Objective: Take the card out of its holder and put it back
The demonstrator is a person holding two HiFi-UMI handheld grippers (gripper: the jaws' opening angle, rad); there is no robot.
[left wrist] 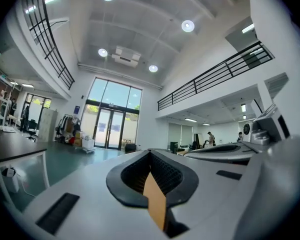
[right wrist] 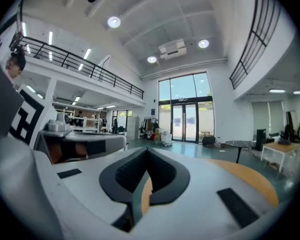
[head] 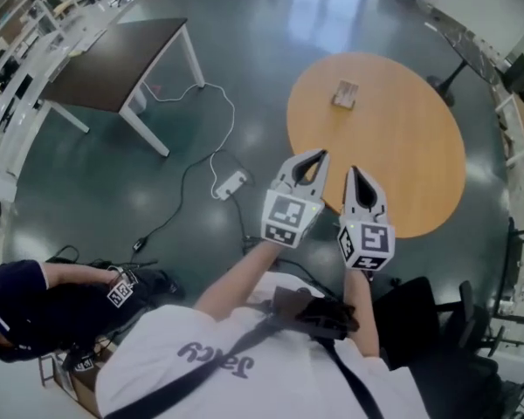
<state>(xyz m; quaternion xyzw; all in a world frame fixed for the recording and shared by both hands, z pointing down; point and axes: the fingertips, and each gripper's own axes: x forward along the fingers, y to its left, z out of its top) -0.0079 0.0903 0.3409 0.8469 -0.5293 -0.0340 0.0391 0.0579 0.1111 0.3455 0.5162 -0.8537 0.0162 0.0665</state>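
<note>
Both grippers are empty here. The left gripper (head: 313, 157) has its jaws pressed together at the tips with nothing pinched, and it's the same for the right gripper (head: 353, 175) just beside it. They're held side by side, pointing roughly level at the round wooden table (head: 410, 160). The card holder (head: 345, 93) sits on that table, straight ahead of both grippers and well apart from them. It's too small to tell whether the card is in it. On the floor off to the left of the left gripper there's a white power strip (head: 230, 183).
</note>
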